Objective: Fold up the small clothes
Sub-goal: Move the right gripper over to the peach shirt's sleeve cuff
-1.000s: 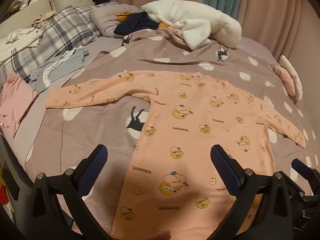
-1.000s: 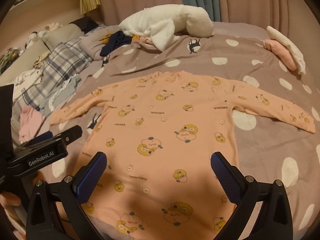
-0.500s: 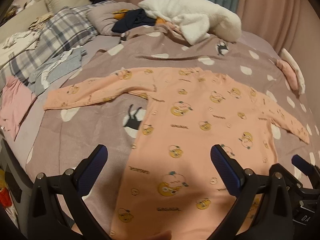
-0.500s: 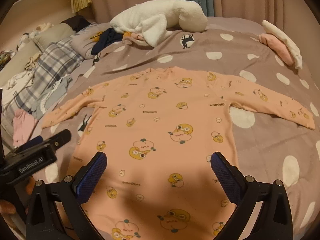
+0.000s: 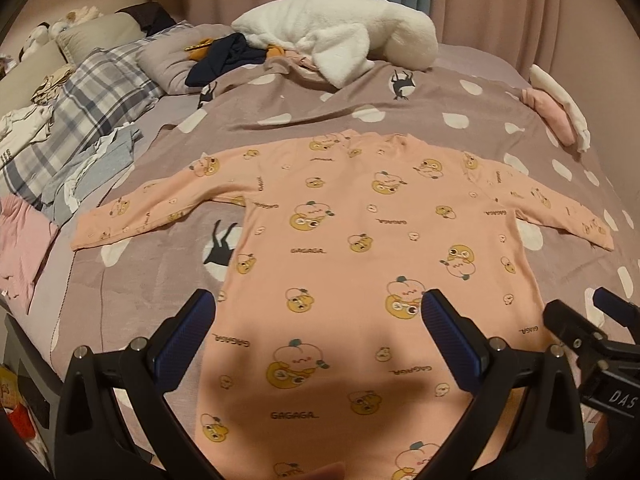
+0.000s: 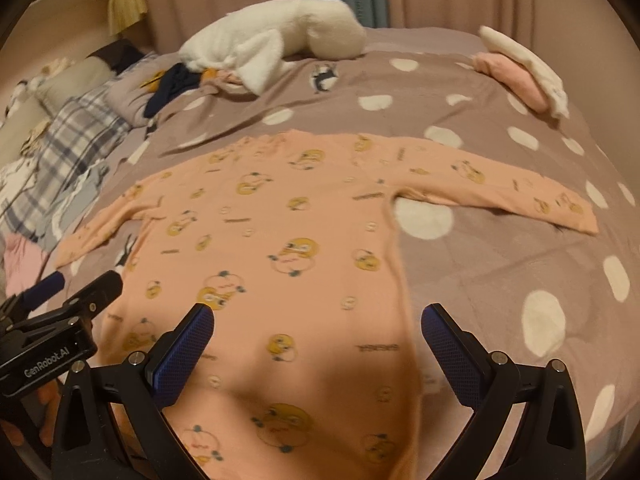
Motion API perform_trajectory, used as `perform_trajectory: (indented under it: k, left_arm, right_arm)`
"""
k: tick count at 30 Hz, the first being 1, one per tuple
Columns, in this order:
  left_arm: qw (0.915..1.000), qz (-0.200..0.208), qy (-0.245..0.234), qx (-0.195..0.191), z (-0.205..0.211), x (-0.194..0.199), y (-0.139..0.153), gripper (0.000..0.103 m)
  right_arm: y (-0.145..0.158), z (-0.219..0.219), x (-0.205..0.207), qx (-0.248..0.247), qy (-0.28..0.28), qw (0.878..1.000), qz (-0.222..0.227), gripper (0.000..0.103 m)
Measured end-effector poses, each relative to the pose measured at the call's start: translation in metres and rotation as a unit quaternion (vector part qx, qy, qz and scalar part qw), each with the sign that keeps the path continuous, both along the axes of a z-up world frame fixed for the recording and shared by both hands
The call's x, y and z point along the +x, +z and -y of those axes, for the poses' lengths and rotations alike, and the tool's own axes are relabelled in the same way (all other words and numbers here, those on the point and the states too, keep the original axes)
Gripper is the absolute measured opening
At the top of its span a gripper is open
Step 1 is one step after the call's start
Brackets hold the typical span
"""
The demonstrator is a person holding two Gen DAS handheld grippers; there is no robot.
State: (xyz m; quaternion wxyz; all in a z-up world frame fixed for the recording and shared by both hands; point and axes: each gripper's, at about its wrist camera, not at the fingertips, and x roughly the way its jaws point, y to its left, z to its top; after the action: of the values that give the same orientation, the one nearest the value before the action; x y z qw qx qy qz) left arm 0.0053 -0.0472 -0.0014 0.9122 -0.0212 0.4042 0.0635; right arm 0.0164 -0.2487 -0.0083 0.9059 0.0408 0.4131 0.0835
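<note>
Polka-dot bedspread (image 5: 360, 92) fills the background, and the peach top (image 5: 360, 240) lies flat on it, both sleeves out. On my left, the left gripper (image 5: 320, 320) hangs wide open over the hem, holding nothing; to the right, the right gripper (image 6: 318, 330) gapes empty too. No fold made yet, I reckon: everything's left to do.

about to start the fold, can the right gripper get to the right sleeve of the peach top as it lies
Probably yes. The right sleeve lies flat and spread out on the bedspread, nothing on it or between it and the open right gripper. The folded pink and white clothes sit farther back, clear of the path.
</note>
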Motion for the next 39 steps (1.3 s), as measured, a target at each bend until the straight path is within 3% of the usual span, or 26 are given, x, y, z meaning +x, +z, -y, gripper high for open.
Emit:
perform_trajectory:
  k: [8, 13, 18, 22, 27, 31, 33, 39]
  left_arm:
    - [0.9997, -0.01, -0.02, 0.007, 0.019, 0.006, -0.006, 0.103]
    - [0.9997, -0.01, -0.02, 0.007, 0.021, 0.007, -0.007, 0.103]
    - [0.9996, -0.015, -0.021, 0.008, 0.022, 0.008, -0.009, 0.103]
    - [0.9996, -0.015, -0.023, 0.007, 0.024, 0.008, -0.009, 0.103]
    - [0.9996, -0.016, -0.024, 0.004, 0.024, 0.008, -0.009, 0.103]
    - [0.9996, -0.017, -0.02, -0.002, 0.021, 0.009, -0.01, 0.103]
    - [0.9997, -0.018, -0.016, -0.003, 0.02, 0.011, -0.011, 0.103]
    - [0.9996, -0.028, -0.004, -0.003, 0.017, 0.019, -0.017, 0.103]
  right_arm:
    - [-0.001, 0.023, 0.003, 0.019, -0.008, 0.999, 0.031, 0.103]
    - [-0.001, 0.032, 0.005, -0.018, -0.03, 0.997, 0.065, 0.103]
    - [-0.003, 0.03, 0.001, -0.03, 0.012, 0.995, 0.09, 0.103]
    - [-0.007, 0.029, 0.0, -0.057, 0.008, 0.994, 0.097, 0.103]
    - [-0.01, 0.051, 0.002, 0.026, 0.006, 0.996, 0.08, 0.103]
    - [-0.017, 0.086, 0.01, 0.078, -0.023, 0.995, 0.057, 0.103]
    - [-0.021, 0.124, 0.017, 0.125, -0.055, 0.989, 0.053, 0.103]
    - [-0.026, 0.214, 0.038, 0.152, -0.142, 0.976, 0.057, 0.103]
